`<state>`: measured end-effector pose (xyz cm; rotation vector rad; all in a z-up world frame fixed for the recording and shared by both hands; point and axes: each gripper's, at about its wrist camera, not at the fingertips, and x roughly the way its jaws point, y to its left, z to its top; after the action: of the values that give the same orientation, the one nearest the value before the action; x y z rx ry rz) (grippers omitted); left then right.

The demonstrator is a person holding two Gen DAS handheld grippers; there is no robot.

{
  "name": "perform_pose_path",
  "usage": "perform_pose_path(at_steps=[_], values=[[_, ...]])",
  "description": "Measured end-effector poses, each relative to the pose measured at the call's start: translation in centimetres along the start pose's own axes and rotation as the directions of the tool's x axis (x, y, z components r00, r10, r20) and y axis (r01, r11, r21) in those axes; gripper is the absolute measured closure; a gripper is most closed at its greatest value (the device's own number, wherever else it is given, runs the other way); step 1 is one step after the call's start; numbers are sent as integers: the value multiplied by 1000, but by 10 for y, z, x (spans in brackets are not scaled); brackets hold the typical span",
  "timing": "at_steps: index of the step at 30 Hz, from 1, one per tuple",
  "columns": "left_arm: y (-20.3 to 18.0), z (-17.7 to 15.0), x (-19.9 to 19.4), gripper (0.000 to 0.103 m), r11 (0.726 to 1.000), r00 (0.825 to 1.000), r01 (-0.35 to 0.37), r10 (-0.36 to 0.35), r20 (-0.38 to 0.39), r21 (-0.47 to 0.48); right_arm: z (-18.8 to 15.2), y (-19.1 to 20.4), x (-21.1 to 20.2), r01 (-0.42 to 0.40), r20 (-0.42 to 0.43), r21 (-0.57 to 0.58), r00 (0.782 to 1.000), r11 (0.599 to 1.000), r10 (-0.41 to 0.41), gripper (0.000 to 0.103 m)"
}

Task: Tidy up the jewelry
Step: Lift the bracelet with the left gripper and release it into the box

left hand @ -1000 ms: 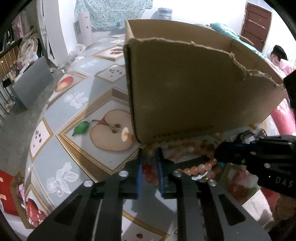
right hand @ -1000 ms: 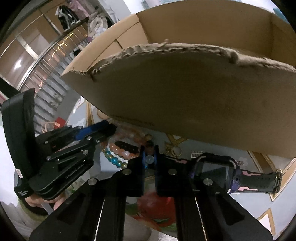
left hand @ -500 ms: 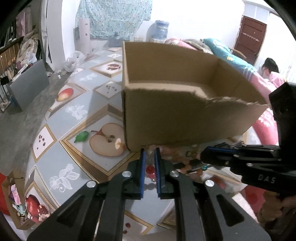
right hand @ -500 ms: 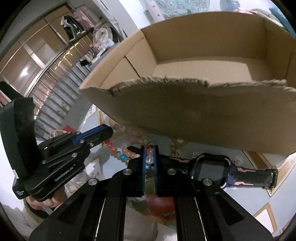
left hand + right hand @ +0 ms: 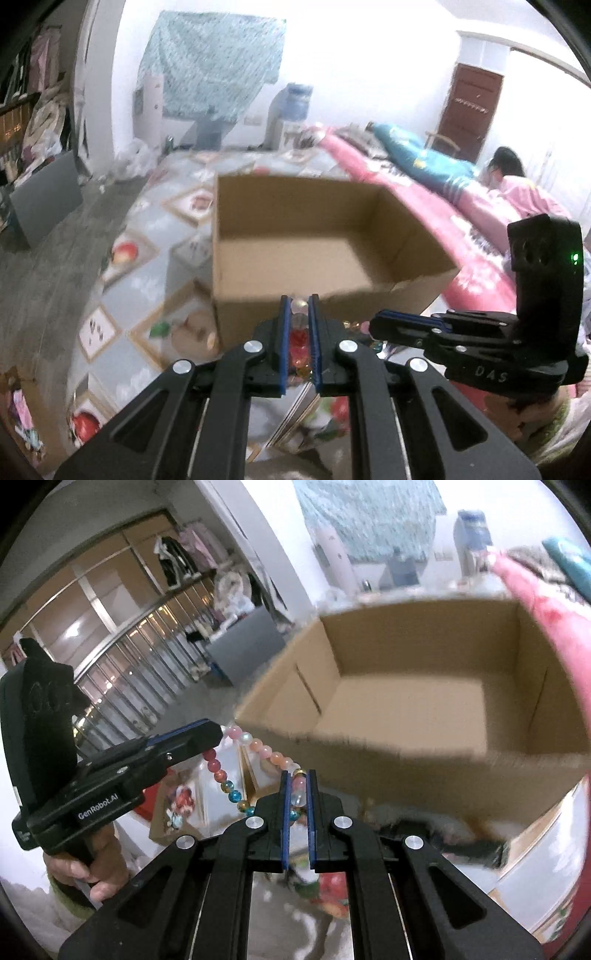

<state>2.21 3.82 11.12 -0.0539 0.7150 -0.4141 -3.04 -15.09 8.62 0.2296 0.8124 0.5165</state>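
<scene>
Beaded bracelet (image 5: 258, 746) clamped between both hand-held grippers (apparently taut), just short of the cardboard box's (image 5: 424, 760) torn near rim.

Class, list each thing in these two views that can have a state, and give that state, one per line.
Box: open-topped, nothing visible inside.
Bead string: lifted, strung between both grippers.
Left gripper: shut on beads.
Right gripper: shut on beads.
Door: closed.
</scene>
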Motion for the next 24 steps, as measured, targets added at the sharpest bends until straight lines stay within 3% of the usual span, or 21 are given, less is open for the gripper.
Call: perform_pose_path(at_steps=[7,14,17,18,24], values=[[1,63,30,94,999,999,45,-45,-3,17,65,-23,11,-16,0,25,1000,1000,16,97],[19,110,124,94,998,988,-43,49,-149,37,120,-73,90,24,-206,154,978,988,8,97],[26,117,167,94,995,966,-88,98,-240,53,133,-90,116,62,-266,178,964,982,-13,97],[27,119,180,94,991,955,-114,130,-268,75,138,-96,129,72,-293,195,956,978,-12,103],[38,120,222,94,977,902,-188,213,-376,104,148,-104,162,99,-369,226,929,969,-9,103]])
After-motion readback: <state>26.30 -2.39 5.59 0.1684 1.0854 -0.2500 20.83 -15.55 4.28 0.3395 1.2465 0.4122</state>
